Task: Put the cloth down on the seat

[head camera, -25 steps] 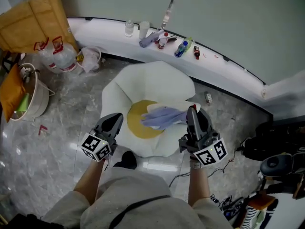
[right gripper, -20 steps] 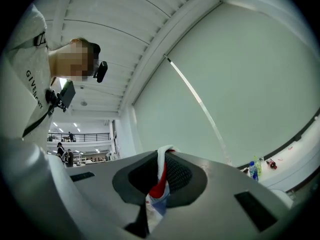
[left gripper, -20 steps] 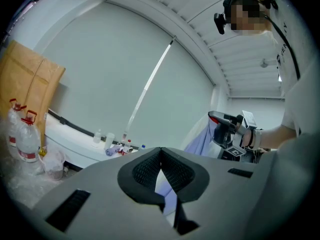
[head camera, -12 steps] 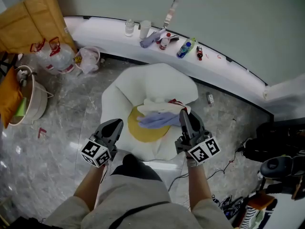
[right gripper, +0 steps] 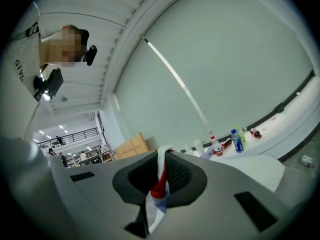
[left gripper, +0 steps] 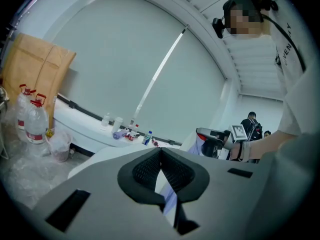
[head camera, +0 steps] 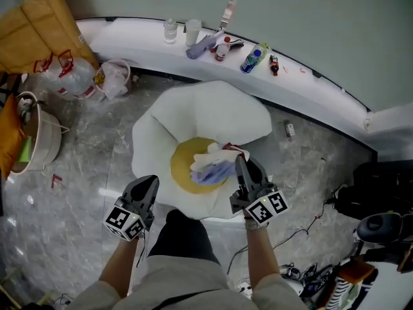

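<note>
A white, petal-shaped chair [head camera: 213,108] has a round yellow seat cushion [head camera: 182,170]. A crumpled cloth [head camera: 213,163] in white, lavender and red lies bunched on the cushion's right side. Its near end is still pinched in my right gripper [head camera: 240,163], which is shut on it just right of the cushion. In the right gripper view the cloth [right gripper: 160,181] runs between the closed jaws of that gripper [right gripper: 164,156]. My left gripper [head camera: 150,185] hovers at the chair's near-left edge with its jaws shut and nothing in them. Its tips [left gripper: 160,151] meet in the left gripper view.
A curved white ledge [head camera: 129,41] behind the chair carries several bottles [head camera: 251,58] and a cup. Water jugs [head camera: 68,76], a plastic bag [head camera: 116,76], a basket [head camera: 39,134] and cardboard [head camera: 39,31] stand at the left. Cables [head camera: 310,228] and dark gear [head camera: 381,192] lie at the right.
Both grippers have sunk toward the chair. The right one carried the cloth down and left, and the cloth now rests bunched on the yellow cushion instead of hanging spread above it.
</note>
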Available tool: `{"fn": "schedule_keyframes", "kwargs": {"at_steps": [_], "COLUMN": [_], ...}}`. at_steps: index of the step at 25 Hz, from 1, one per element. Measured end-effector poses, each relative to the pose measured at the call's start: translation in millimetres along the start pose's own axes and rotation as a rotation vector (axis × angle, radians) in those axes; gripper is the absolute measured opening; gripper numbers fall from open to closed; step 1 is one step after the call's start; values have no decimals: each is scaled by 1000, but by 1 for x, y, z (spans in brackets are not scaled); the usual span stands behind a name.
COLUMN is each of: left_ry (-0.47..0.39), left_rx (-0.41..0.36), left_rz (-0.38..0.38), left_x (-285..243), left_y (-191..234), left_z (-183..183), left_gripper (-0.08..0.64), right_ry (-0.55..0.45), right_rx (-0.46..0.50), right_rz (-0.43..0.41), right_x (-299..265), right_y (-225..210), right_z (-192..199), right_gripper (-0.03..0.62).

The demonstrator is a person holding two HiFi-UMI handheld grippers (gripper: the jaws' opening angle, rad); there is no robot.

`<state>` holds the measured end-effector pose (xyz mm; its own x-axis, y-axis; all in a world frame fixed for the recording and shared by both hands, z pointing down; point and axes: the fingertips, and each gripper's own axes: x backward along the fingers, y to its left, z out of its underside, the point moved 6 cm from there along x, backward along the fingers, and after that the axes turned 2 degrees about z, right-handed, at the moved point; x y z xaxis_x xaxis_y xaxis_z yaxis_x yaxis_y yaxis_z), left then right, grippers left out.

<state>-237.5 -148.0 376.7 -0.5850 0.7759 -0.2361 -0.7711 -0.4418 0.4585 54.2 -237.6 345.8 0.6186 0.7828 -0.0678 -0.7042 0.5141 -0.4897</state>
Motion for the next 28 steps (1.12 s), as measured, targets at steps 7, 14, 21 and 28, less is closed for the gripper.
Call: {"fn": "schedule_keyframes", "kwargs": {"at_steps": [7, 14, 21, 28], "left_ry": [14, 1, 42, 76], "left_rx": [-29, -5, 24, 66], "left_rz": [35, 45, 24, 23], "left_x": [-67, -121, -147, -168], "left_y": [16, 25, 43, 59], "left_z": [36, 60, 93, 125], "left_gripper": [14, 14, 14, 14], "right_ry": [-2, 50, 75, 161], "right_rx": [-37, -65, -130, -168], "right_rz": [24, 48, 2, -47], "right_x": [-10, -20, -26, -13], "right_y": [-42, -79, -84, -72], "right_z": [36, 79, 110, 156], "right_gripper": [32, 32, 32, 32]}}
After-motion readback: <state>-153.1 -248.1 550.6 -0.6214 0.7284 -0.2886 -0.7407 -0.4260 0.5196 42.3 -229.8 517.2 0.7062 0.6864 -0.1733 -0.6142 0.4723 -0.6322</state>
